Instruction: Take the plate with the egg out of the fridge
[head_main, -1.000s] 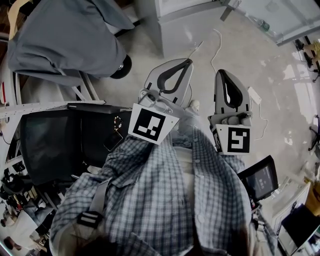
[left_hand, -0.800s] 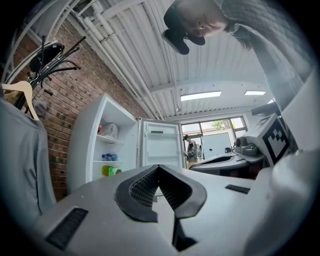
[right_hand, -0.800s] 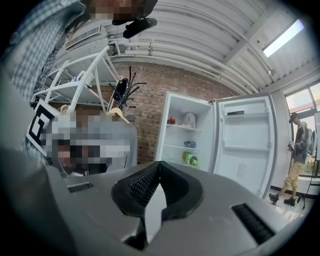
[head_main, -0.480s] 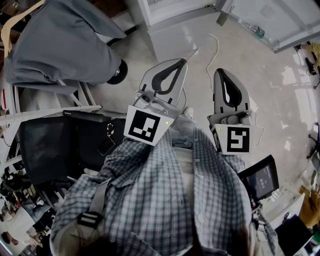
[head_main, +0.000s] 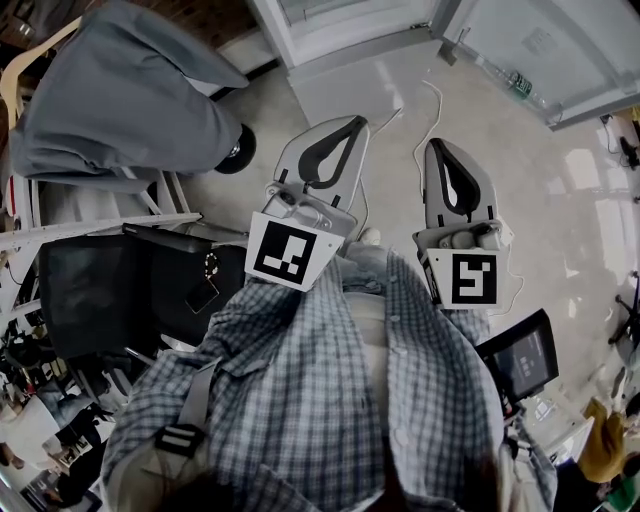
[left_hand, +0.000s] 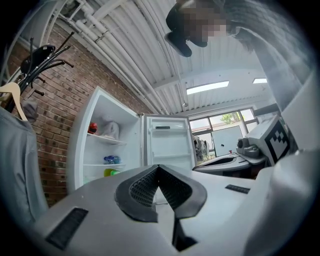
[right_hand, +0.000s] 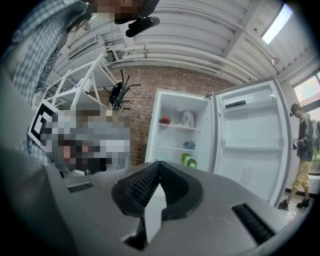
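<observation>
The white fridge (right_hand: 182, 135) stands open ahead, its door (right_hand: 250, 145) swung to the right. On its shelves I see a red item (right_hand: 165, 120), a white bag (right_hand: 187, 118), a blue item (right_hand: 189, 145) and a green item (right_hand: 189, 160). No plate or egg can be made out. My left gripper (left_hand: 158, 167) and right gripper (right_hand: 160, 164) are both shut and hold nothing. In the head view the left gripper (head_main: 355, 122) and right gripper (head_main: 440, 146) sit side by side in front of the chest, short of the fridge's base (head_main: 340, 25).
A grey coat (head_main: 110, 100) on a hanger is at the left, above a black chair (head_main: 100, 290). A white cable (head_main: 425, 115) trails over the pale floor. A tablet (head_main: 520, 360) sits at the right. A person (right_hand: 302, 155) stands beyond the fridge door, by the brick wall (right_hand: 140, 100).
The head view has slid forward: the fridge's base and door come further into the top of the frame. Both grippers stay shut and side by side.
</observation>
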